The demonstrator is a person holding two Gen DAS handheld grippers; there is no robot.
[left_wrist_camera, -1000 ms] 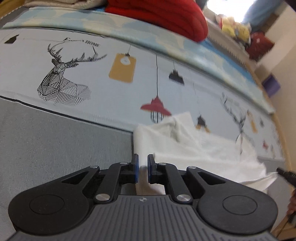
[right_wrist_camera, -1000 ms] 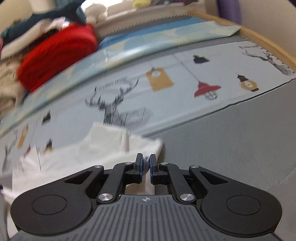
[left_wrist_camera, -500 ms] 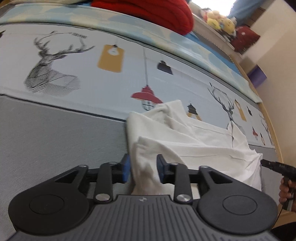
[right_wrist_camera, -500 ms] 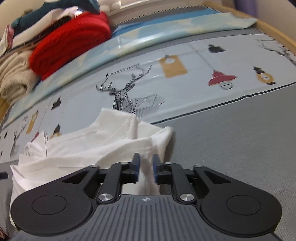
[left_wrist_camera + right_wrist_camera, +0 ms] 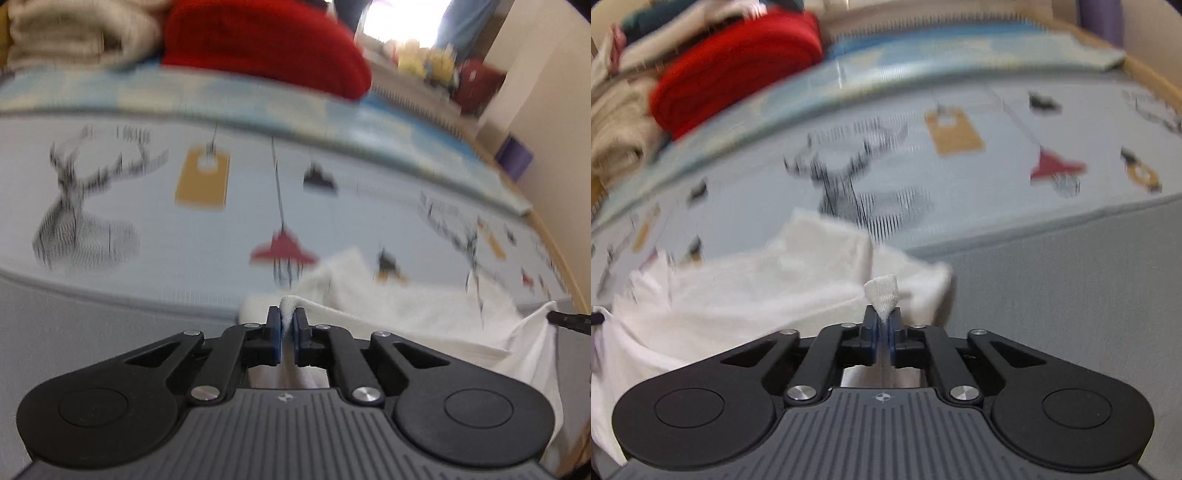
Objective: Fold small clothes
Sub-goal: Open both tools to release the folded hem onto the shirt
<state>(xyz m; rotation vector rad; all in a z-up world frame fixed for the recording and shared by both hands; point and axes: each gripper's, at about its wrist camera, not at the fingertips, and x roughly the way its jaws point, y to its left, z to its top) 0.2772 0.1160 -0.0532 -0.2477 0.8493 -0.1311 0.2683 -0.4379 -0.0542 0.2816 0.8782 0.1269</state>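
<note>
The left gripper [image 5: 286,318] is pinching a fold of the white garment [image 5: 406,317], its jaws closed on the cloth. The right gripper [image 5: 882,320] is likewise clamping a tuft of the same white garment [image 5: 757,284]. The garment is lying crumpled on the bedsheet [image 5: 147,229], spreading toward 3 o'clock in the left view and 9 o'clock in the right. A red sweater [image 5: 738,66] is sitting at 11 o'clock.

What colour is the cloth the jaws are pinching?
White cloth, clearest in the right wrist view.
</note>
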